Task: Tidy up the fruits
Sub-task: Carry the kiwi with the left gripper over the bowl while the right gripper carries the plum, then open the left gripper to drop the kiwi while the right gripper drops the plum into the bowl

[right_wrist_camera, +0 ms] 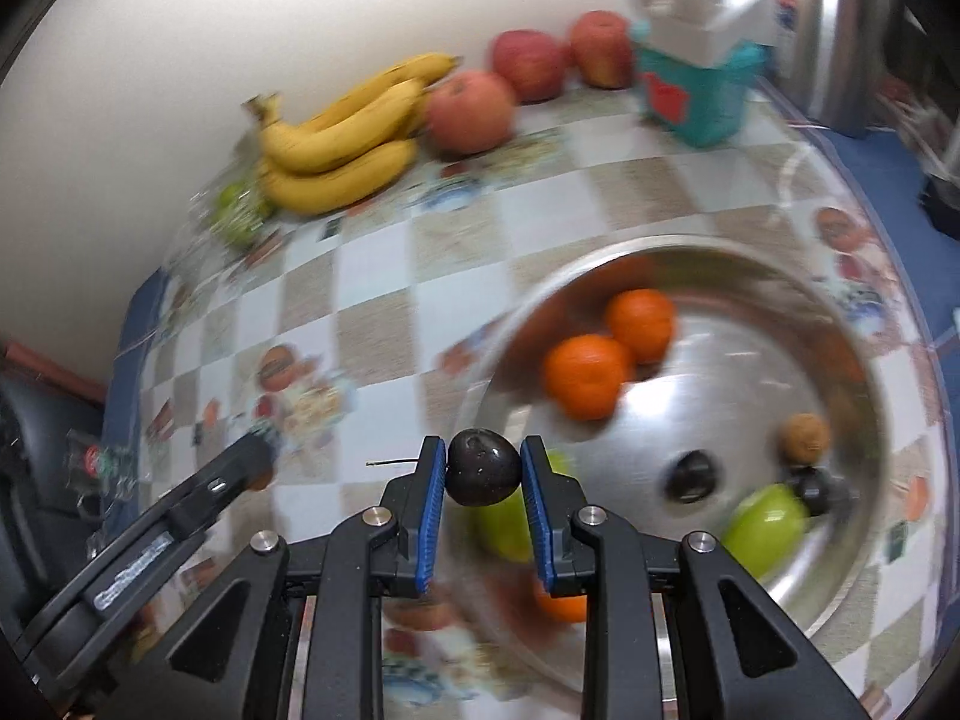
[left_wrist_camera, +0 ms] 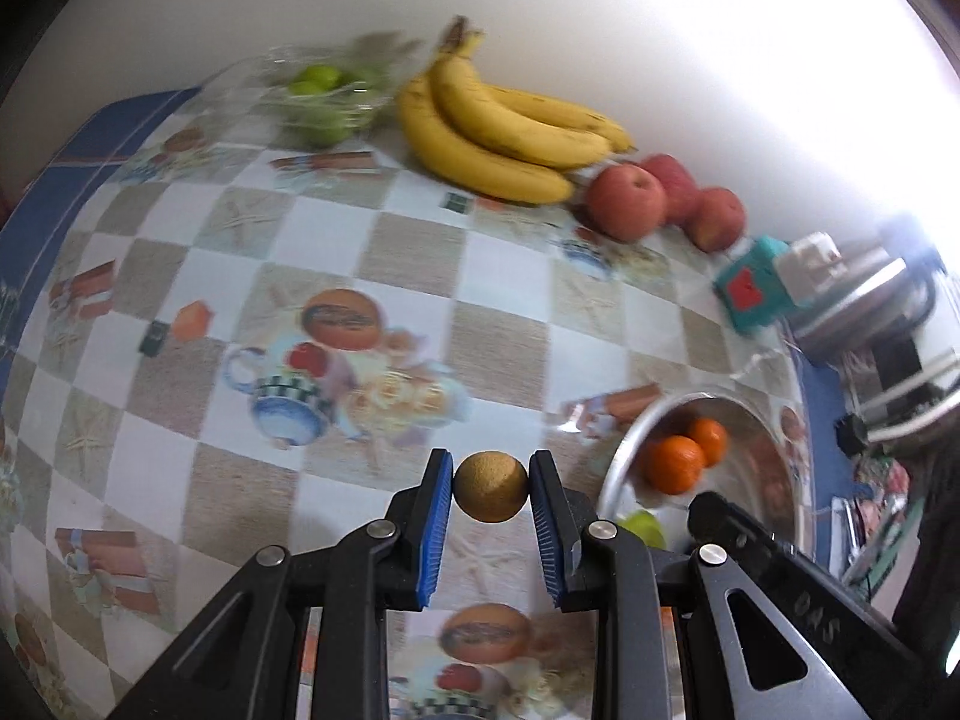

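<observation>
The left gripper [left_wrist_camera: 491,486] pinches a small round tan-brown fruit [left_wrist_camera: 491,485] above the checked tablecloth [left_wrist_camera: 420,276]; the right gripper [right_wrist_camera: 483,476] clamps a dark plum [right_wrist_camera: 483,474] over the near rim of the steel bowl [right_wrist_camera: 864,372], which holds two oranges [right_wrist_camera: 588,377], green fruits [right_wrist_camera: 765,528], a brown fruit and dark ones; bananas [left_wrist_camera: 498,132] and apples [left_wrist_camera: 627,201] lie beside the wall.

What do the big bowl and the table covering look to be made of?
Bowl: likely polished metal, stainless or aluminium; silvery wall mirrors the oranges. Table covering: probably glossy vinyl or oilcloth; printed checks, soft sheen, though blur leaves it open.
</observation>
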The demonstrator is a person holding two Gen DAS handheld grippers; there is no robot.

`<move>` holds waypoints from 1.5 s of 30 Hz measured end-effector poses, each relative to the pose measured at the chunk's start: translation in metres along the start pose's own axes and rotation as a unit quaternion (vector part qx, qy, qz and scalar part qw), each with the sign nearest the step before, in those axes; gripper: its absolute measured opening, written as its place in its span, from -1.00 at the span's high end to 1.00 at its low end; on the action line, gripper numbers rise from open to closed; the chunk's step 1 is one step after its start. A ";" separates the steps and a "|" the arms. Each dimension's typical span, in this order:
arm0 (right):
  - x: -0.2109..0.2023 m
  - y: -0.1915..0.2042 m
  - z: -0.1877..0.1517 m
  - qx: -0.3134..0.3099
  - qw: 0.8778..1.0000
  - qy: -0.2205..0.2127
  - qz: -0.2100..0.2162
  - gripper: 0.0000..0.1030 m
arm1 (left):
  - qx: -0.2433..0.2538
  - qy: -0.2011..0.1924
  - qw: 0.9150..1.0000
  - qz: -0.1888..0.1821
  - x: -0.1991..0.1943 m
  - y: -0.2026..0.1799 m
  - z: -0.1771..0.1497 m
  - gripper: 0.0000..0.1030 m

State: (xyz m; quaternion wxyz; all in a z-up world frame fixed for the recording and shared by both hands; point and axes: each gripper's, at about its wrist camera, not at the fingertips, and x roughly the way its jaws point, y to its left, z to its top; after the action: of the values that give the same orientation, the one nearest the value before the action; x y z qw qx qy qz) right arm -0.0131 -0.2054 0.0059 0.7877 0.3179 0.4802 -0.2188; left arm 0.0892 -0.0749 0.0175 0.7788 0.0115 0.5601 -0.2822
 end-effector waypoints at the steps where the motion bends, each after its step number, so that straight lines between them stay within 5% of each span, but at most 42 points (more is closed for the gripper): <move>1: -0.003 -0.009 0.001 0.010 1.000 -0.003 -0.006 0.49 | 0.005 0.002 1.000 -0.004 0.000 -0.005 -0.002 0.45; 16: -0.015 -0.094 0.013 0.103 0.994 -0.027 -0.030 0.49 | 0.103 -0.010 0.994 -0.045 0.027 -0.078 -0.019 0.45; 39: 0.015 -0.096 0.013 0.094 0.994 -0.007 -0.046 0.47 | 0.111 -0.016 0.993 -0.026 0.052 -0.085 -0.024 0.42; 42: 0.015 -0.094 0.013 0.090 0.995 -0.005 -0.051 0.30 | 0.109 -0.016 0.994 -0.025 0.050 -0.084 -0.023 0.05; 45: 0.013 -0.093 0.014 0.084 0.995 -0.006 -0.054 0.19 | 0.110 -0.019 0.993 -0.028 0.045 -0.084 -0.023 0.00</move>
State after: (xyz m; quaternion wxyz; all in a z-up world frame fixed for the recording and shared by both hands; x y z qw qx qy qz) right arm -0.0591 -0.2806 -0.0286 0.7480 0.3553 0.4717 -0.3029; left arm 0.0413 -0.1572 -0.0058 0.7751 0.0762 0.5113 -0.3635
